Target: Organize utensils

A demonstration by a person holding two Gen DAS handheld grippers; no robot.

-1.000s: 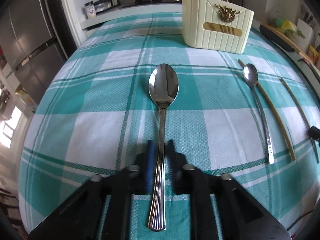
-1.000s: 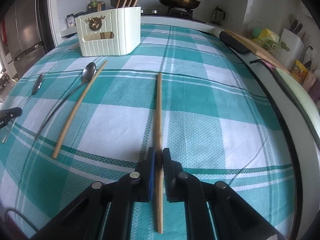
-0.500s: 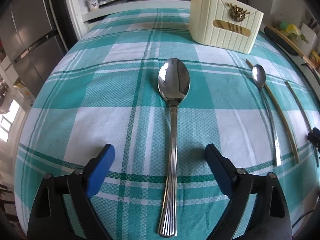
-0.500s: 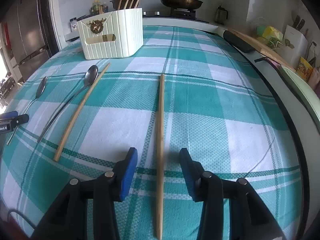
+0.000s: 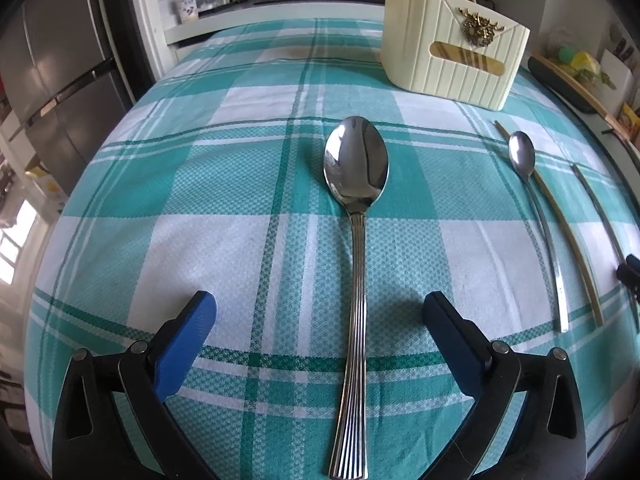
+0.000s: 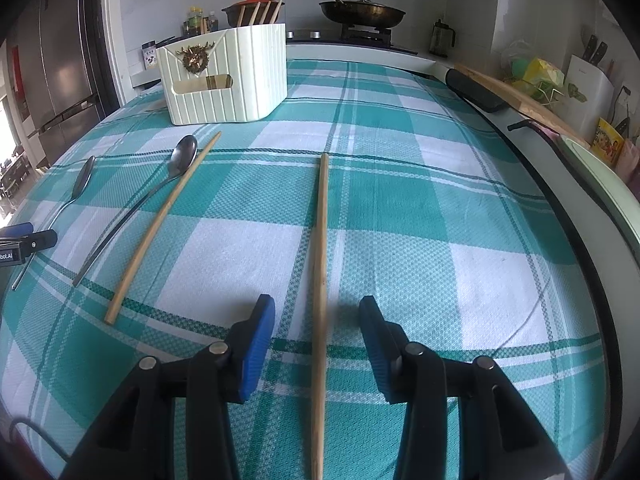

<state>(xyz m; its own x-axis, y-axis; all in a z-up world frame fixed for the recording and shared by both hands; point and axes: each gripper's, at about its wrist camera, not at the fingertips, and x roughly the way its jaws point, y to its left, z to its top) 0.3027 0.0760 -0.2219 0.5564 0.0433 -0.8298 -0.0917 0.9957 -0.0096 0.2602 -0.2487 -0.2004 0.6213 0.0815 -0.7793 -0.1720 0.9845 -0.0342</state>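
Note:
A large steel spoon (image 5: 356,240) lies on the checked cloth, its handle between the wide-open fingers of my left gripper (image 5: 320,312), untouched. A wooden chopstick (image 6: 320,264) lies lengthwise between the open fingers of my right gripper (image 6: 318,316), also untouched. A second chopstick (image 6: 160,220) and a slim spoon (image 6: 176,168) lie to its left, with the large spoon (image 6: 82,184) farther left. The cream utensil holder (image 6: 224,76) stands at the back with several chopsticks in it; it also shows in the left wrist view (image 5: 452,60).
The table's right edge (image 6: 592,240) borders a counter with a cutting board (image 6: 520,96) and knife block (image 6: 588,88). A stove with a pan (image 6: 360,12) is behind. A fridge (image 5: 52,80) stands at the left. The left gripper's tip (image 6: 24,238) shows at the right wrist view's left edge.
Both grippers opened: the left let go of the large spoon's handle, the right let go of the chopstick. Both items lie on the cloth.

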